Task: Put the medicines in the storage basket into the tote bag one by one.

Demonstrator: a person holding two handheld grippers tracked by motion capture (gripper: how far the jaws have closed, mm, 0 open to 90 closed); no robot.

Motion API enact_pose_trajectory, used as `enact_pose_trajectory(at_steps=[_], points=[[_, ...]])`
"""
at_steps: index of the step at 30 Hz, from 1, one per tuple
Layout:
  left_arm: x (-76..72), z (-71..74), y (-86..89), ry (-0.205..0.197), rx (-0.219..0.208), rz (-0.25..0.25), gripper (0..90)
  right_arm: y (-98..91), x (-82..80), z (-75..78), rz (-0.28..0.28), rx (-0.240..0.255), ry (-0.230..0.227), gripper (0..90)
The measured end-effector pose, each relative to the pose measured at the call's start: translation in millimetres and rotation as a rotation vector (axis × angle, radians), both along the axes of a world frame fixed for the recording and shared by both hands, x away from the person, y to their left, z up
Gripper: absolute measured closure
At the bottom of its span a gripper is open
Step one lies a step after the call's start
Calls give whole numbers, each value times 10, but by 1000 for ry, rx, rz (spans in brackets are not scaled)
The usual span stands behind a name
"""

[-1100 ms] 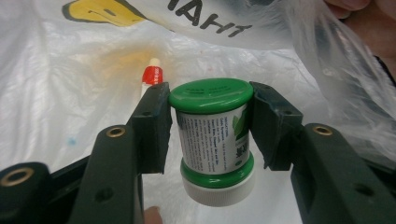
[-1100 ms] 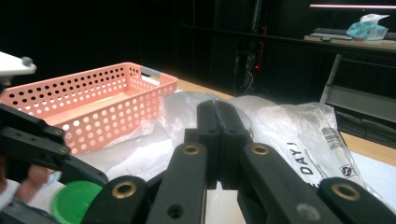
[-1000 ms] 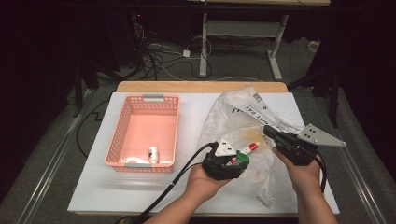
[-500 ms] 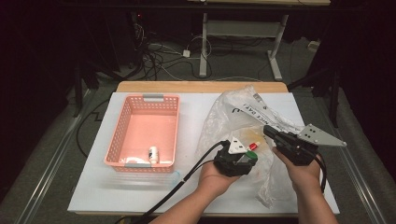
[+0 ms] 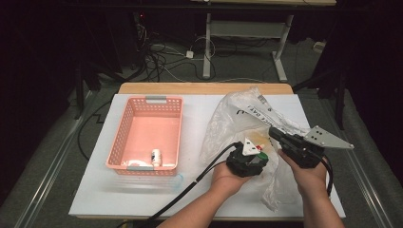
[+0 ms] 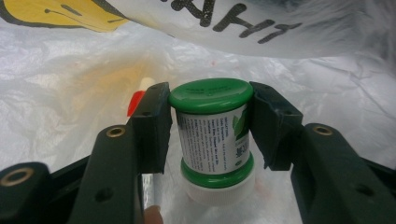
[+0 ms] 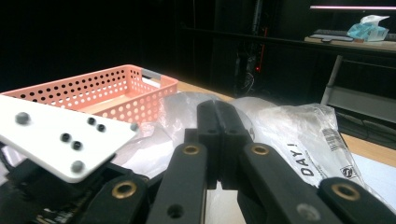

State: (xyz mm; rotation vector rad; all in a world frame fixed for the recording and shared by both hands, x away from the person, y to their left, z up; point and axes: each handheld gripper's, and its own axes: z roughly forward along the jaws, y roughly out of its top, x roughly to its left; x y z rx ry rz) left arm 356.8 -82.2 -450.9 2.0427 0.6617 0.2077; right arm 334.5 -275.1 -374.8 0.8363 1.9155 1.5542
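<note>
The left gripper (image 5: 256,154) has been carried into the plastic bag (image 5: 237,118), jaws around the green-capped jar (image 6: 215,130); the right gripper (image 7: 223,140) is pinched on the bag; next, the jar is to be lifted to the basket (image 5: 145,164).

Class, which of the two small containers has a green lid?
The jar gripped by the left gripper, at the bag. The other, a white bottle, is in the pink basket.

The jar's (image 6: 215,135) label print is too small to read; a red-tipped thing (image 6: 138,103) hides behind the left hand-held gripper's (image 6: 210,126) pad.
</note>
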Motion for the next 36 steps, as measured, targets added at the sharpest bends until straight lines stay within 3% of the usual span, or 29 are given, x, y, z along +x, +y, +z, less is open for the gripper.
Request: enact_pose_trajectory(at_steps=[10,12,14,17,30,36], points=[[91,-64,-136,-23,3,12,503,-27,-4,9,-5,11,-2,900],[110,-87,-151,-6,7,23,504,-28,-6,13,-6,14,-1,900],[116,-121,-154,-4,42,22,503,-37,-10,18,-7,16,-2,900],[111,-137,-126,0,26,23,501,-48,-11,20,-8,16,-1,900],[29,-143,-93,33,77,-13,493,-23,-8,5,-4,12,3,900],[-35,-151,-47,47,93,-26,397,-19,-11,7,-3,14,3,900]])
